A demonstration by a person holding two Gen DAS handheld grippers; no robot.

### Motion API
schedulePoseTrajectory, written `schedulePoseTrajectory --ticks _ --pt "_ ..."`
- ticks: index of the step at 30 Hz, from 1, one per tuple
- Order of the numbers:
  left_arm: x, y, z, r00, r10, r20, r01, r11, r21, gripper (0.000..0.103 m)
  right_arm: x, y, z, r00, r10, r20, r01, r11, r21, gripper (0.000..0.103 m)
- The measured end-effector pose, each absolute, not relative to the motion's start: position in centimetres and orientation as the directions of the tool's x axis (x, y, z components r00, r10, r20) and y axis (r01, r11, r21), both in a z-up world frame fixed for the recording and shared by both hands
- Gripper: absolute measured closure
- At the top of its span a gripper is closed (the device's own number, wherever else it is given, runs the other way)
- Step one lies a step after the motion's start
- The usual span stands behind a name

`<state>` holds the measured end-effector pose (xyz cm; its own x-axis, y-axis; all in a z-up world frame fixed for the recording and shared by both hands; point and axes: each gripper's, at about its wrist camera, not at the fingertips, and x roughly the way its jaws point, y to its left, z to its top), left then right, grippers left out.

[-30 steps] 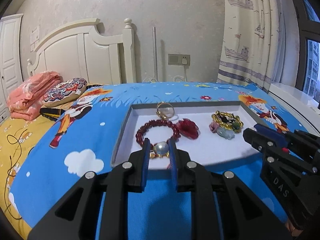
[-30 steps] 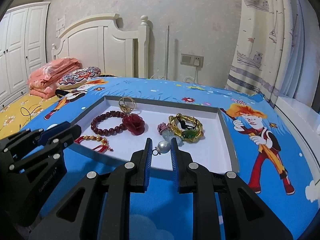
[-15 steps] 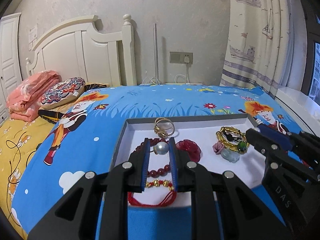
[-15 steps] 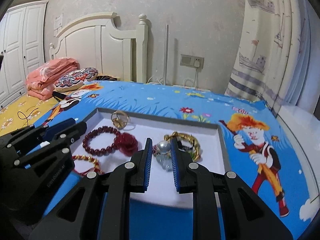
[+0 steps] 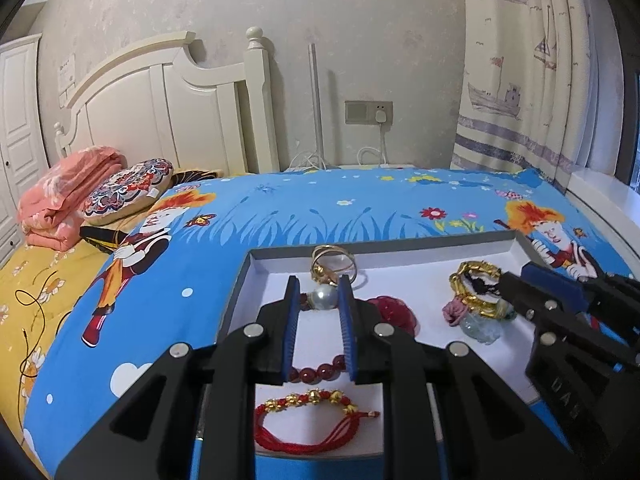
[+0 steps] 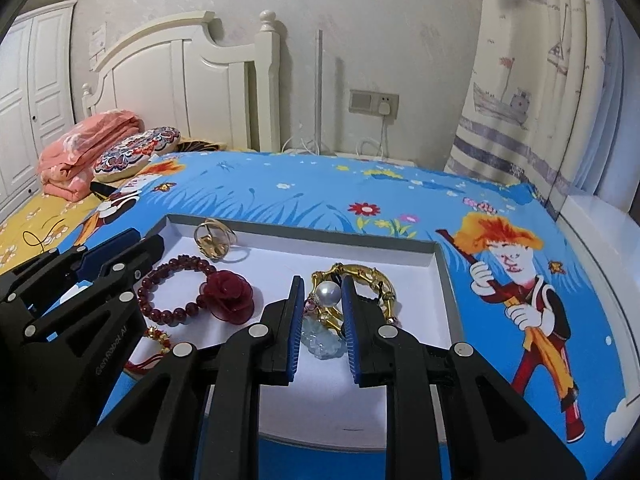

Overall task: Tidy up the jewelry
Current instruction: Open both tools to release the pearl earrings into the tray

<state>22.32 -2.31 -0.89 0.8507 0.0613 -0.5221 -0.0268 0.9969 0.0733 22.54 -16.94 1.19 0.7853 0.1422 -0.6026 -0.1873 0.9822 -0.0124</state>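
Observation:
A shallow white tray (image 5: 420, 258) (image 6: 444, 276) lies on the blue bedspread. My left gripper (image 5: 320, 298) is shut on a pearl earring (image 5: 323, 297) and holds it over the tray's left part. My right gripper (image 6: 322, 294) is shut on another pearl earring (image 6: 328, 294) over the tray's right part. In the tray lie a dark red bead bracelet (image 6: 160, 292), a red fabric flower (image 6: 228, 292), gold rings (image 5: 334, 264), a gold bangle (image 5: 476, 284) with a pale green stone (image 5: 480, 330), and a red cord bracelet with gold beads (image 5: 312, 420).
The tray sits on a bed with a cartoon-print cover (image 5: 320, 208). A folded pink blanket (image 5: 64, 196) and a patterned round cushion (image 5: 128, 188) lie at the far left by the white headboard (image 5: 168, 108). A curtain (image 5: 532, 60) hangs at the right.
Both grippers have moved forward over the tray, each still holding its pearl earring. The red cord bracelet now shows below the left gripper's fingers.

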Motion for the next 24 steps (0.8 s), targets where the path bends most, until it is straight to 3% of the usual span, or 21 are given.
schedulePoseTrajectory --ticks 2,4,6,11,15,20,24 --pt "22.3 -2.2 -1.0 0.851 0.062 -0.522 -0.028 0.997 0.073 0.063 22.8 -17.1 1.0 0.777 0.143 -0.614 -0.184 0.983 -0.004 0.082" --pt "22.0 -1.9 -0.7 0.859 0.068 -0.507 -0.037 0.997 0.071 0.047 22.8 -17.2 1.0 0.775 0.142 -0.616 -0.183 0.983 -0.004 0.075" --pt "21.7 -1.7 -0.3 0.87 0.075 -0.488 -0.044 0.996 0.075 0.039 22.5 -17.4 1.1 0.781 0.149 -0.606 -0.183 0.983 0.006 0.05" --pt "20.7 -1.4 1.2 0.89 0.076 -0.449 -0.046 0.996 0.079 0.016 21.9 -17.8 2.0 0.795 0.152 -0.587 -0.186 0.982 0.001 0.05" --pt "19.0 -1.3 2.8 0.917 0.089 -0.39 -0.053 0.993 0.103 0.004 21.1 -18.3 2.9 0.809 0.149 -0.569 -0.178 0.984 0.006 0.05" --pt "17.1 -1.0 4.1 0.926 0.082 -0.368 -0.05 0.994 0.095 0.005 19.5 -19.2 4.0 0.827 0.15 -0.542 -0.16 0.987 0.03 0.042" --pt "15.9 -0.3 3.7 0.912 0.073 -0.403 -0.059 0.997 0.048 0.005 18.1 -19.4 4.3 0.837 0.144 -0.528 -0.159 0.987 0.016 0.032"
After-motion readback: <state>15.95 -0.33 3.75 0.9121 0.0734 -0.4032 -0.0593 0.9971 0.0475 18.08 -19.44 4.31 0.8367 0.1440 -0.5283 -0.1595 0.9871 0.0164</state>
